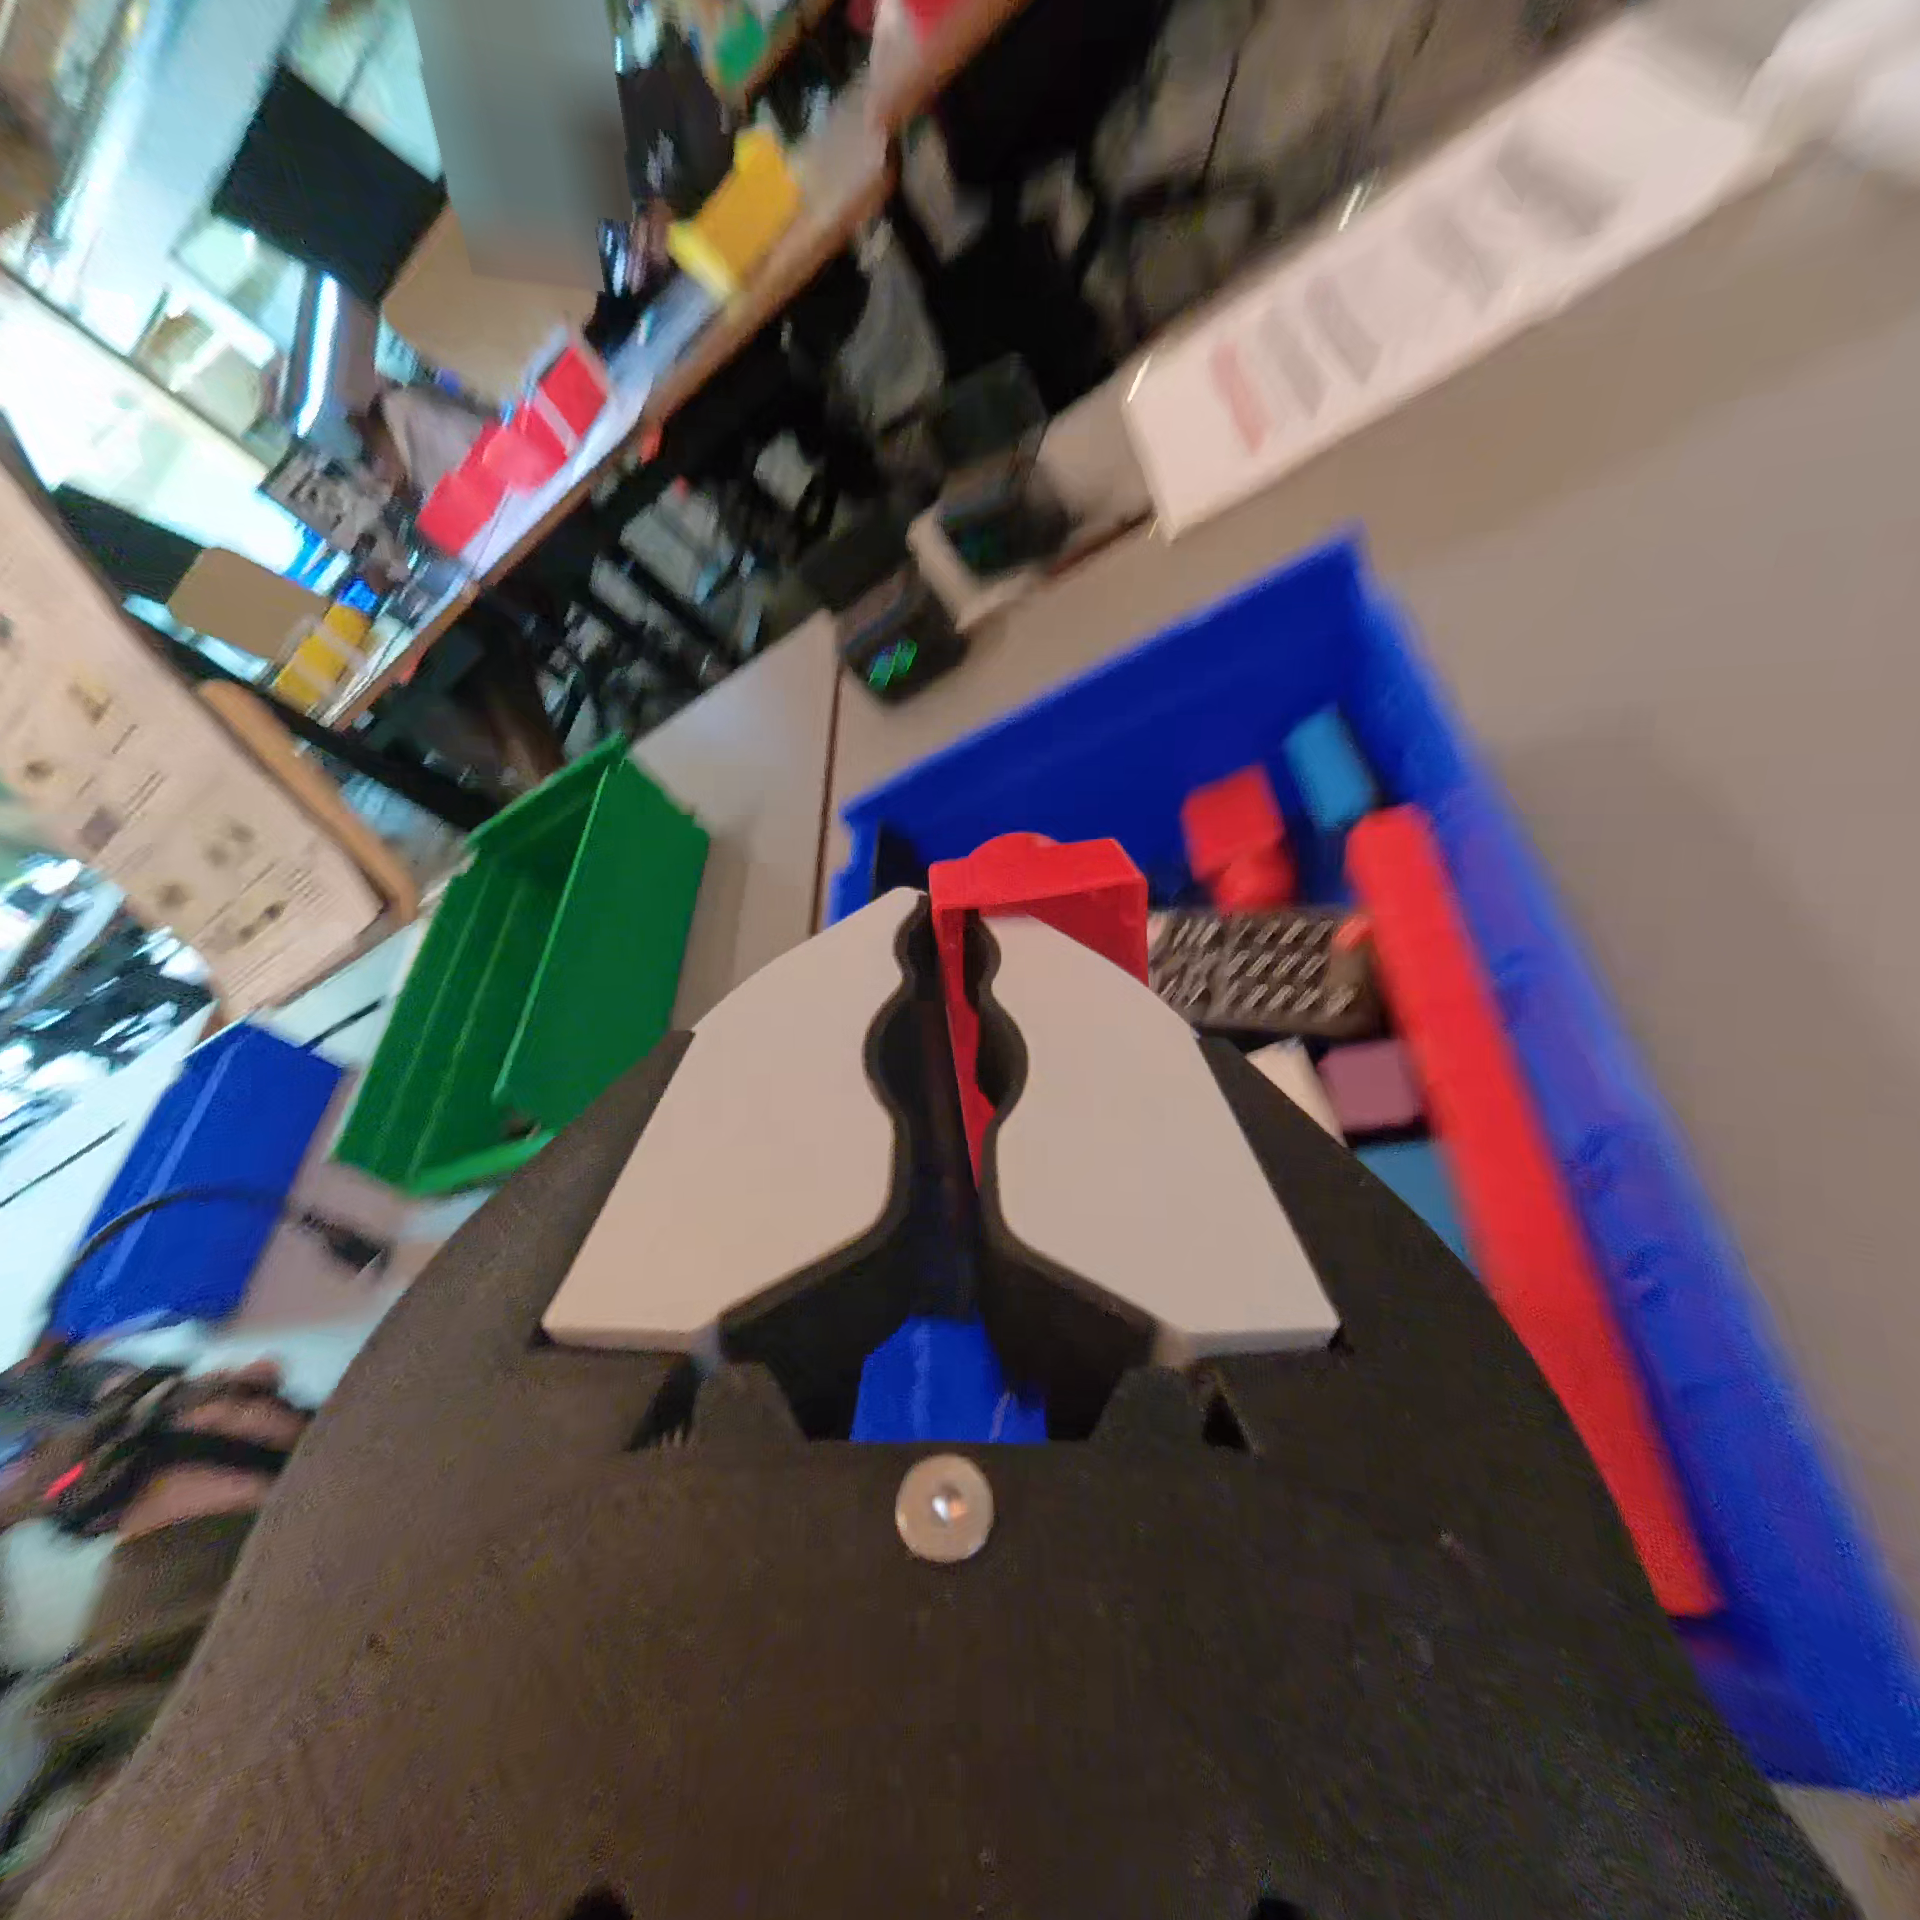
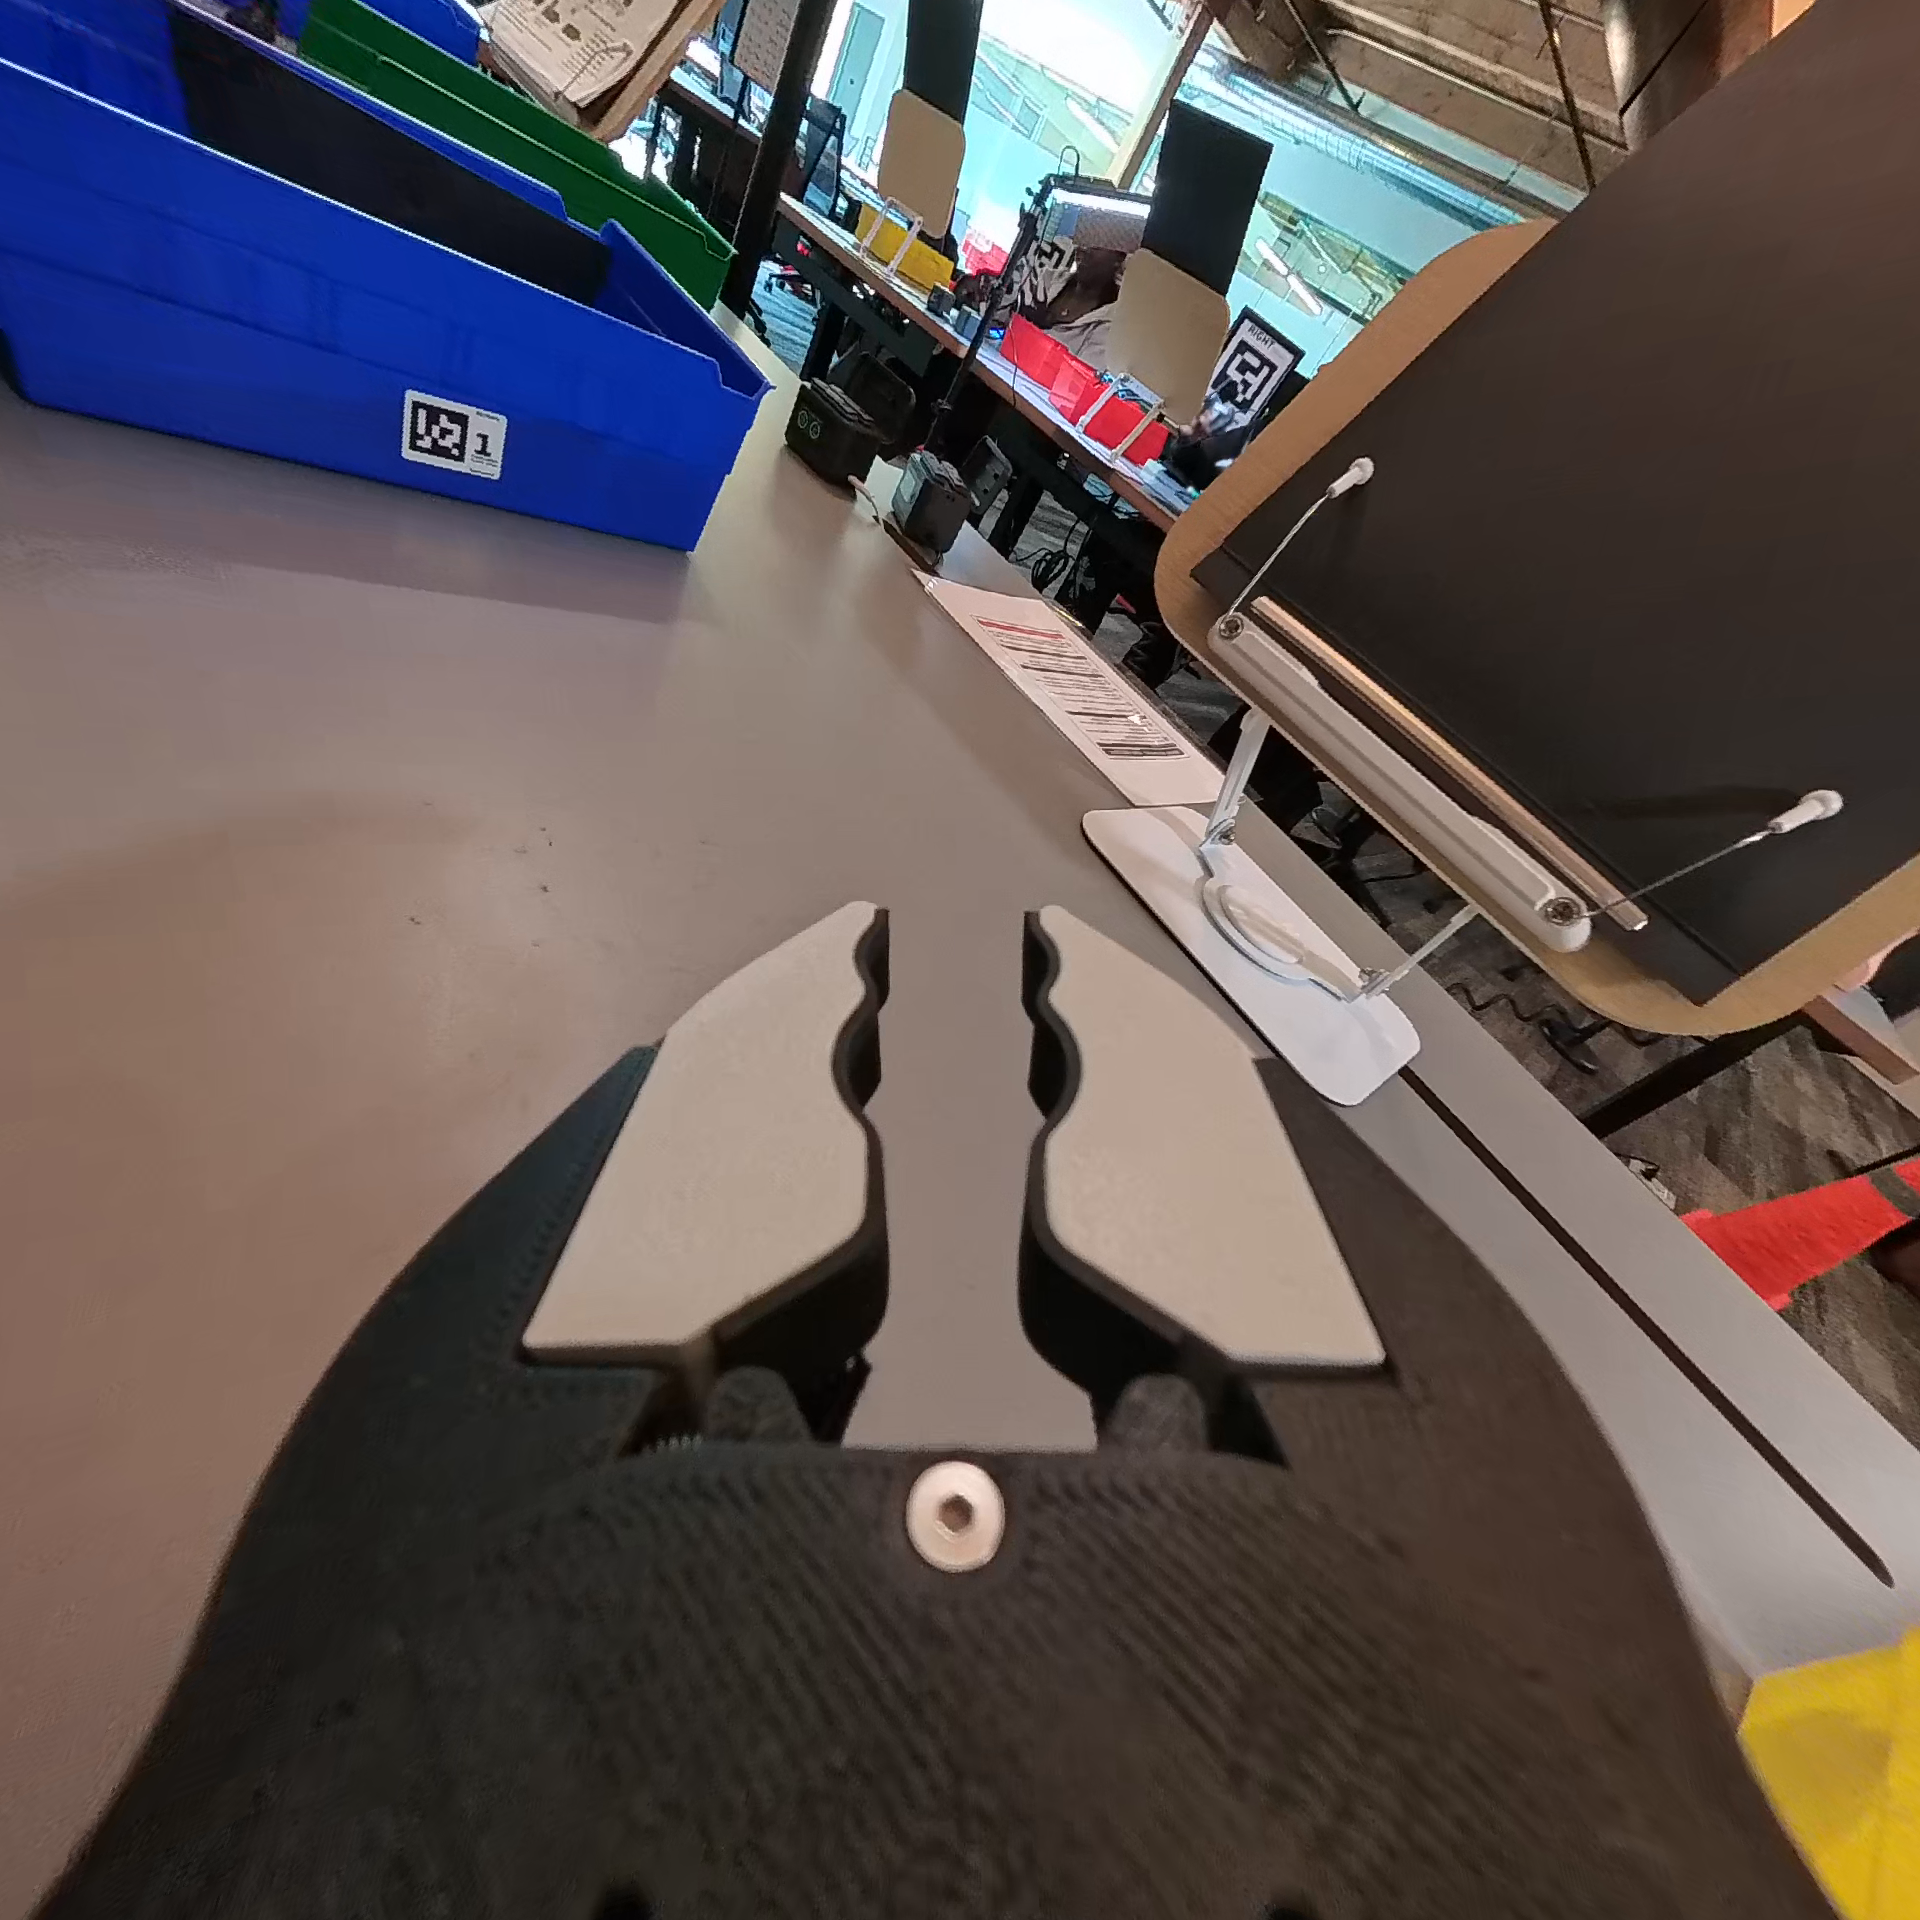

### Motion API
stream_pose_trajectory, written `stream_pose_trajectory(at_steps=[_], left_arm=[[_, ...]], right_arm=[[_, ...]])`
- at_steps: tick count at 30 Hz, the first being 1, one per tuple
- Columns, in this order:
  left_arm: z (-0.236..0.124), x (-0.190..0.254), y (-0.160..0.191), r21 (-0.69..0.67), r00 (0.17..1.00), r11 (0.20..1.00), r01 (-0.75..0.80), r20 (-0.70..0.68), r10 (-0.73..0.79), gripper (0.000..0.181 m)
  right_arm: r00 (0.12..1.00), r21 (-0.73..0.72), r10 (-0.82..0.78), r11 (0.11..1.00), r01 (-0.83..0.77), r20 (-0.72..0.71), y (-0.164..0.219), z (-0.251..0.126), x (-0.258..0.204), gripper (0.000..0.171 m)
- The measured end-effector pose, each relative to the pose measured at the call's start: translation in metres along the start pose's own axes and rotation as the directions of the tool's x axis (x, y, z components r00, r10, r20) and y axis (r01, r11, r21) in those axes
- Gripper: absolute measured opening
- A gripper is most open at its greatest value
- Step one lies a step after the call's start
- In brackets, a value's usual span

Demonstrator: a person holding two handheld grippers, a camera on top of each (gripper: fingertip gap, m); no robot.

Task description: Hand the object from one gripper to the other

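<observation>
In the left wrist view, my left gripper [image 1: 956, 925] is shut on a red block [image 1: 1049, 894]. The block sticks out past the fingertips, above the near end of a blue bin [image 1: 1683, 1299]. The view is tilted and blurred. In the right wrist view, my right gripper [image 2: 956, 935] is open and empty, low over the grey table [image 2: 468, 748]. Neither gripper shows in the other's view.
The blue bin holds a long red bar [image 1: 1496, 1195], a red piece [image 1: 1242, 831], a light blue block [image 1: 1330, 769] and other small parts. A green bin [image 1: 540, 977] lies left of it. The blue bin [image 2: 312, 353], a paper sheet [image 2: 1081, 686] and a dark board on a white stand [image 2: 1299, 987] show in the right wrist view. The grippers' ends are close to 45 cm from one another.
</observation>
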State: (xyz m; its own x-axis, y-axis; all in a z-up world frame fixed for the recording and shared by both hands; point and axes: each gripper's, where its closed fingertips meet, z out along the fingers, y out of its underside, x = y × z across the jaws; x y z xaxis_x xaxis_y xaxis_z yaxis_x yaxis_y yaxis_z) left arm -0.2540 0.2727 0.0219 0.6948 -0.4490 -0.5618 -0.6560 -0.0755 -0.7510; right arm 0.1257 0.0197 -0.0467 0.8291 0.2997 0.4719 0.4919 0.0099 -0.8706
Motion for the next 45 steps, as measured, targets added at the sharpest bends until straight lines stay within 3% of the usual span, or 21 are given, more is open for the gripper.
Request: stream_pose_trajectory(at_steps=[5,8,11,16,19,24,27,31,36,41,45], left_arm=[[-0.022,0.068,-0.095,0.3,0.942,0.922,0.243,-0.301,-0.15,0.004],[-0.045,0.13,-0.151,0.385,0.79,0.797,0.465,-0.588,-0.177,0.004],[-0.064,0.205,-0.182,0.357,0.602,0.713,0.604,-0.79,-0.115,0.004],[-0.071,0.327,-0.176,0.209,0.39,0.752,0.625,-0.918,-0.069,0.005],[-0.071,0.361,-0.171,0.114,0.302,0.746,0.656,-0.946,-0.121,0.004],[-0.073,0.368,-0.178,-0.055,0.113,0.65,0.758,-0.97,-0.214,0.004],[-0.066,0.371,-0.177,-0.069,0.115,0.632,0.772,-0.962,-0.246,0.004],[-0.068,0.374,-0.18,-0.113,0.057,0.601,0.791,-0.965,-0.257,0.004],[-0.067,0.379,-0.179,-0.208,-0.04,0.535,0.819,-0.95,-0.308,0.004],[-0.066,0.385,-0.178,-0.409,-0.252,0.424,0.808,-0.89,-0.38,0.005],[-0.066,0.389,-0.174,-0.51,-0.362,0.349,0.786,-0.838,-0.409,0.004]], right_arm=[[1.0,0.003,0.006,1.0,-0.006,0.006,-0.001,0.001,-0.002,0.025],[0.998,0.015,0.05,0.999,-0.05,0.034,-0.002,0.001,-0.005,0.026],[0.976,0.01,0.166,0.986,-0.169,0.143,-0.001,0.005,-0.02,0.033],[0.882,0.027,0.371,0.918,-0.395,0.29,-0.013,0.009,-0.038,0.04],[0.849,0.027,0.444,0.882,-0.47,0.285,-0.013,0.014,-0.038,0.041],[0.797,0.061,0.554,0.811,-0.582,0.241,-0.013,0.015,-0.026,0.052],[0.817,0.089,0.55,0.817,-0.569,0.175,-0.018,0.017,-0.024,0.073],[0.924,0.041,0.382,0.923,-0.383,0.031,-0.014,0.021,-0.034,0.065],[0.949,0.007,0.314,0.949,-0.314,0.007,-0.007,0.021,-0.032,0.056],[0.954,0.002,0.298,0.954,-0.298,0.011,0.001,0.013,-0.026,0.051],[0.962,-0.001,0.273,0.962,-0.273,0.028,0.0,0.009,-0.026,0.046]])
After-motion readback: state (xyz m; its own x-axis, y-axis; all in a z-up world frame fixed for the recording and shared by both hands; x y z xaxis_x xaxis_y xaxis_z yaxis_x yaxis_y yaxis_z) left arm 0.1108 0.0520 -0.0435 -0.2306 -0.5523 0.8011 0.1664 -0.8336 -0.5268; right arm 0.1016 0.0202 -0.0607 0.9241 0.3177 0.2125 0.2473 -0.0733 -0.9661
